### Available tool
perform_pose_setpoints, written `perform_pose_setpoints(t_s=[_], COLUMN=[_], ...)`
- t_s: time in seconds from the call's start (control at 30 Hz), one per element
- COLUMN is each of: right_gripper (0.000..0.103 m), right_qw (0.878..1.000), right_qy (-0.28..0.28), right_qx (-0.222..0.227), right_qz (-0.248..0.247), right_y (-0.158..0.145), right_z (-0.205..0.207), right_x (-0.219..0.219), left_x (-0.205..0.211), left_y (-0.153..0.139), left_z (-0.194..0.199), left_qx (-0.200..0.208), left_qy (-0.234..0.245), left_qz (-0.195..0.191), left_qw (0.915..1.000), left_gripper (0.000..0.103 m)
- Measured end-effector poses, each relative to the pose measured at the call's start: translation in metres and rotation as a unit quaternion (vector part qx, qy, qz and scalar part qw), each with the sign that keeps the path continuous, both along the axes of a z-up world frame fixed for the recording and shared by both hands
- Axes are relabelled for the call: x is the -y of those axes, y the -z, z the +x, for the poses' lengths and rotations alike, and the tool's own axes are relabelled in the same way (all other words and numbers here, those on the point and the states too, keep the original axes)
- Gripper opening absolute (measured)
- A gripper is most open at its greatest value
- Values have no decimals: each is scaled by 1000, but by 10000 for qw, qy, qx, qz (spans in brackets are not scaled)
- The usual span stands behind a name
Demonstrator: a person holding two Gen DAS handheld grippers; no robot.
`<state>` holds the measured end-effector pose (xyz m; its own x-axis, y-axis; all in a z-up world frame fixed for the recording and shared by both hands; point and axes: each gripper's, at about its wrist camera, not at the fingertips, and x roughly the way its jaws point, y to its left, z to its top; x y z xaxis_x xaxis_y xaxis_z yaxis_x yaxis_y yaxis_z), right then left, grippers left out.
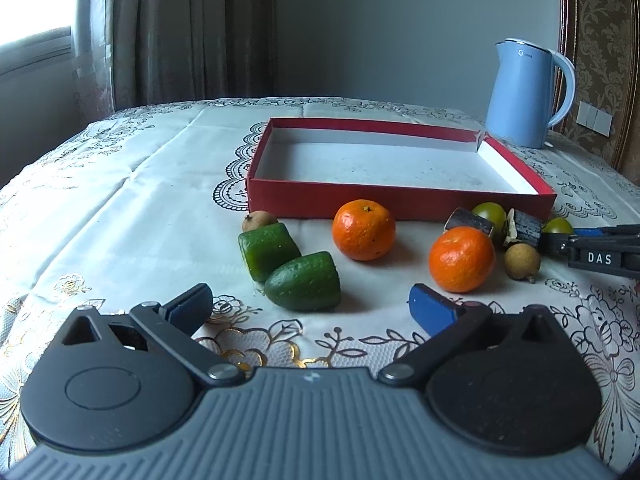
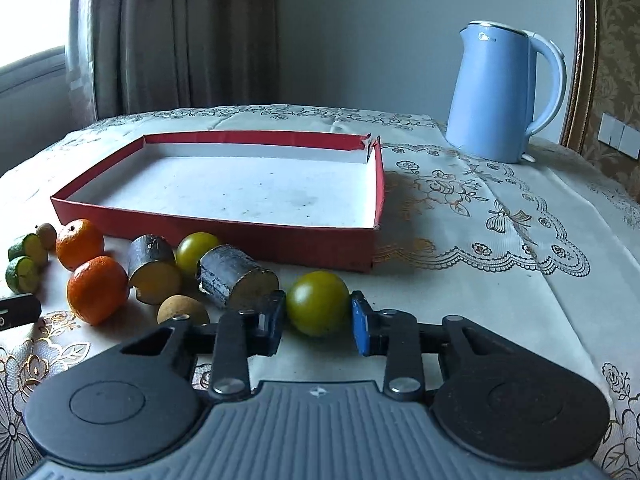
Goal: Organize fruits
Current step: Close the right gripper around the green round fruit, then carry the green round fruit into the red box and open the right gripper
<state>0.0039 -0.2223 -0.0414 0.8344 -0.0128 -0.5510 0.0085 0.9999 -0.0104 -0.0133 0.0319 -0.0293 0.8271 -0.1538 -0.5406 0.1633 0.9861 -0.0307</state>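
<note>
Two oranges (image 1: pixel 363 230) (image 1: pixel 461 259), two green cut pieces (image 1: pixel 303 286), dark-skinned cut chunks (image 2: pixel 236 276), small brown fruits (image 1: pixel 521 261) and greenish-yellow round fruits lie in a row on the desk just before the red box (image 1: pixel 400 200), which holds nothing. White letters "DAS" show on the right gripper (image 2: pixel 318 312) in the left view; a faint logo on the blue kettle (image 2: pixel 500 92) at the far right corner is too small to read. Right jaws grasp one greenish-yellow fruit (image 2: pixel 318 304), pads against both sides, a dark chunk just beside it. Left gripper (image 1: pixel 310 308) stands released near the near edge, nothing between its jaws. Open cloth lies to the left of the box.
</note>
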Motion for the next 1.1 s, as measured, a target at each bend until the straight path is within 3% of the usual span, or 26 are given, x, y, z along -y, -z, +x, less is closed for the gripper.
perform_pose_setpoints(t_s=[0.23, 0.7, 0.93, 1.1], right_gripper=[34, 34, 34, 34], right_qw=[9997, 9990, 9980, 9984], right_qy=[193, 157, 27, -1], right_qx=[67, 415, 585, 406], right_qz=[156, -21, -255, -382], right_y=[-3, -23, -39, -32], right_z=[-4, 1, 31, 64], right_x=[11, 9, 1, -4], left_x=[5, 4, 3, 2], left_y=[-2, 3, 4, 4], left_z=[6, 15, 15, 14], left_qx=[48, -93, -77, -72], left_qy=[62, 15, 22, 32], left_qz=[5, -113, -171, -188], left_qw=[10000, 9999, 9998, 9998], left_gripper=[103, 103, 103, 103])
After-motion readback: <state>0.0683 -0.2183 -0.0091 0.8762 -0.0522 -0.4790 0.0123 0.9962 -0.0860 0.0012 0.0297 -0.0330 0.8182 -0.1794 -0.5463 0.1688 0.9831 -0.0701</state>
